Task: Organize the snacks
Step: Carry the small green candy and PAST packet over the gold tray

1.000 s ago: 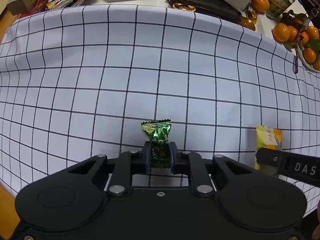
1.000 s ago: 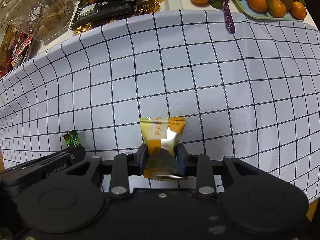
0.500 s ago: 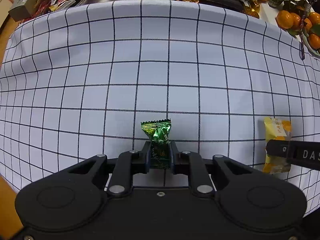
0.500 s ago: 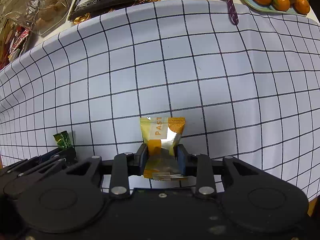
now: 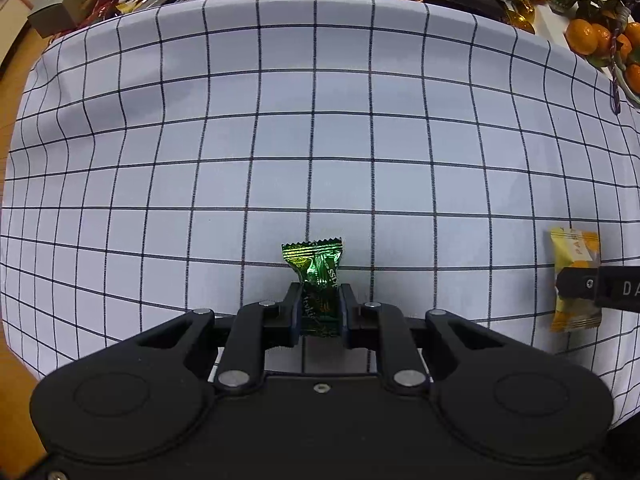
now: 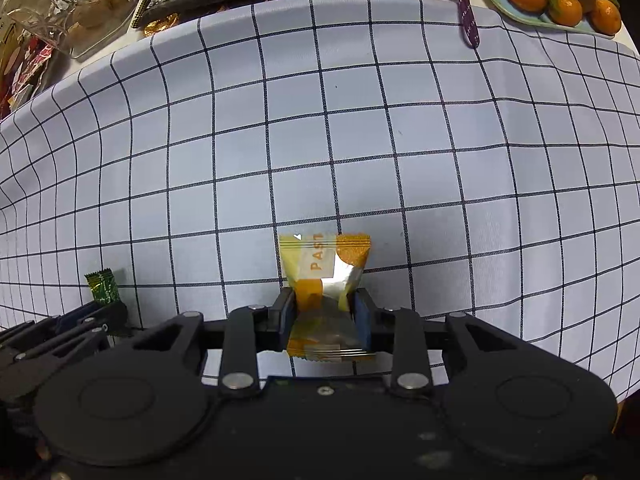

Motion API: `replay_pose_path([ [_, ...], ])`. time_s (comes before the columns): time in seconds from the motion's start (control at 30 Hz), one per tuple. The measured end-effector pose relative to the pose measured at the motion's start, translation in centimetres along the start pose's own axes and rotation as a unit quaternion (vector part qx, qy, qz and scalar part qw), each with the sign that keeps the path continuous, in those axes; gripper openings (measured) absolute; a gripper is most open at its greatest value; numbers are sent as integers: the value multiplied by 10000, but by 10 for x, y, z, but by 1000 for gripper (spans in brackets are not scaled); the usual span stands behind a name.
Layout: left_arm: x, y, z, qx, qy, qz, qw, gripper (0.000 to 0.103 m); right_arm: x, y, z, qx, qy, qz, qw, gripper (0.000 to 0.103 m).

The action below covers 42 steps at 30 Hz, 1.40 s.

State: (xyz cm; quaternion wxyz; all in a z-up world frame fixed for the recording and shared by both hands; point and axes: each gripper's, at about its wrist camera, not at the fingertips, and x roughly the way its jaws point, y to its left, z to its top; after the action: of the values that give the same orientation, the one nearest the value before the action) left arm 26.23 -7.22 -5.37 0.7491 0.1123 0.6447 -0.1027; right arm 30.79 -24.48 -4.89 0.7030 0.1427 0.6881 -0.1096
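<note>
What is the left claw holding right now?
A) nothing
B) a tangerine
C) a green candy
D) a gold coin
C: the left claw is shut on the green candy, while the right claw grips a yellow packet.

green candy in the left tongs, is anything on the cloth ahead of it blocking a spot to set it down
Nothing visible does. The left tongs are shut on the green candy, and the checked cloth ahead shows only bare grid up to the clutter at its far edge. The yellow pastry packet, held in the right tongs, is off to the right.
</note>
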Motion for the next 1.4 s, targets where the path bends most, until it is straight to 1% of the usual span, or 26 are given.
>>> replay_pose_path([
  [0.17, -7, 34, -7, 9, -222, 168, 9996, 24, 1, 1, -3, -58, -147, -137, 9998, 32],
  [0.3, -13, 67, -16, 122, -531, 525, 9971, 24, 3, 1, -7, -130, -327, -364, 9987, 32],
  [0.43, -19, 85, -24, 188, -786, 805, 9935, 24, 2, 0, -17, -230, -519, -523, 9970, 32],
  [0.57, -34, 100, -30, 93, -925, 772, 9927, 24, -11, -4, -33, -235, -752, -414, 9960, 32],
  [0.67, -48, 97, -34, 51, -1063, 731, 9916, 24, -29, -12, -44, -158, -1061, -383, 9935, 32],
  [0.73, -60, 104, -39, 37, -1151, 678, 9910, 24, -42, -15, -57, -114, -1328, -389, 9903, 32],
  [0.83, -73, 102, -55, 54, -1293, 624, 9896, 24, -62, -13, -80, -259, -1785, -501, 9823, 32],
  [0.9, -79, 94, -70, 126, -1383, 590, 9886, 24, -73, -13, -101, -243, -2022, -444, 9780, 32],
  [0.93, -79, 90, -79, 167, -1387, 568, 9886, 24, -79, -14, -114, -230, -2099, -343, 9768, 32],
  [1.03, -81, 76, -107, 257, -1324, 479, 9897, 24, -92, -16, -146, -186, -2213, -55, 9750, 32],
  [1.1, -82, 71, -126, 284, -1283, 369, 9906, 24, -95, -16, -171, -156, -2298, 54, 9731, 32],
  [1.2, -87, 62, -153, 269, -1227, 173, 9919, 24, -97, -13, -206, -155, -2373, 155, 9712, 32],
  [1.27, -88, 62, -169, 211, -1191, 93, 9926, 24, -96, -11, -232, -214, -2390, 214, 9705, 32],
  [1.4, -85, 64, -193, 119, -1164, 56, 9931, 24, -91, -9, -268, -387, -2366, 176, 9707, 32],
])
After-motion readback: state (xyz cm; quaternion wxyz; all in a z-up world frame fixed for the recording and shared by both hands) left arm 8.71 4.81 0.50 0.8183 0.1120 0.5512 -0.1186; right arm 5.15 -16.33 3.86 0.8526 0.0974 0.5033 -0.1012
